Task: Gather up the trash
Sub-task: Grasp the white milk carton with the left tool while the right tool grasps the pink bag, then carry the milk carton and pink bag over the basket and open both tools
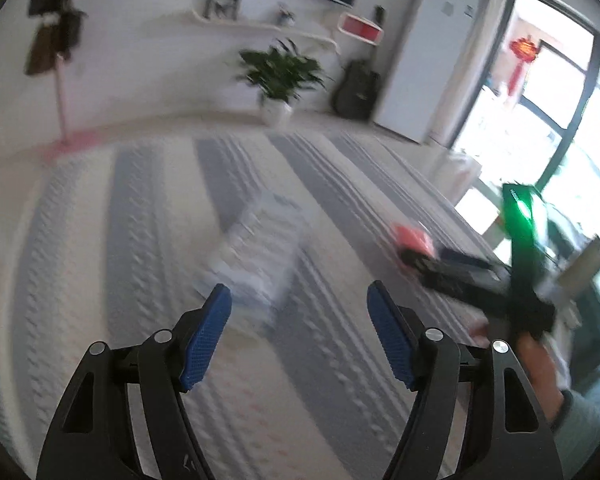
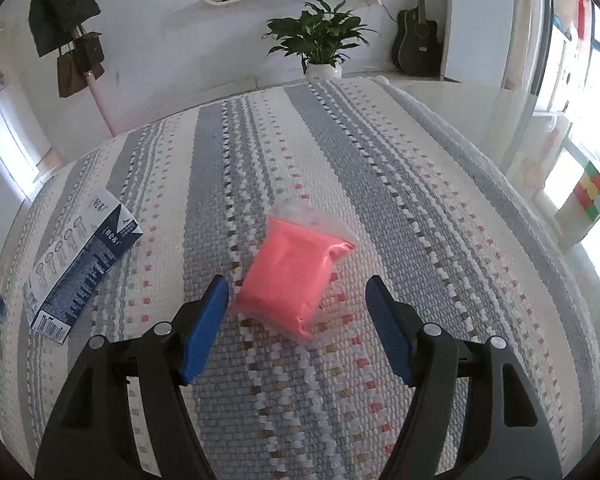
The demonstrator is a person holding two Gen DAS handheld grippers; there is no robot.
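Trash here is 2 pieces on the striped rug: a pink packet at frame centre, lying between the open, empty right tongs, and a flattened carton at left, which the open left tongs should straddle squarely before closing.

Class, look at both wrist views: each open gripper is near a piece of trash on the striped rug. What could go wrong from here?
1. The pink packet sits in a loose clear bag; the right gripper may pinch only film, and it could slip.
2. The flat printed carton lies flush on the rug; the left gripper may snag the weave or fail to get under it.
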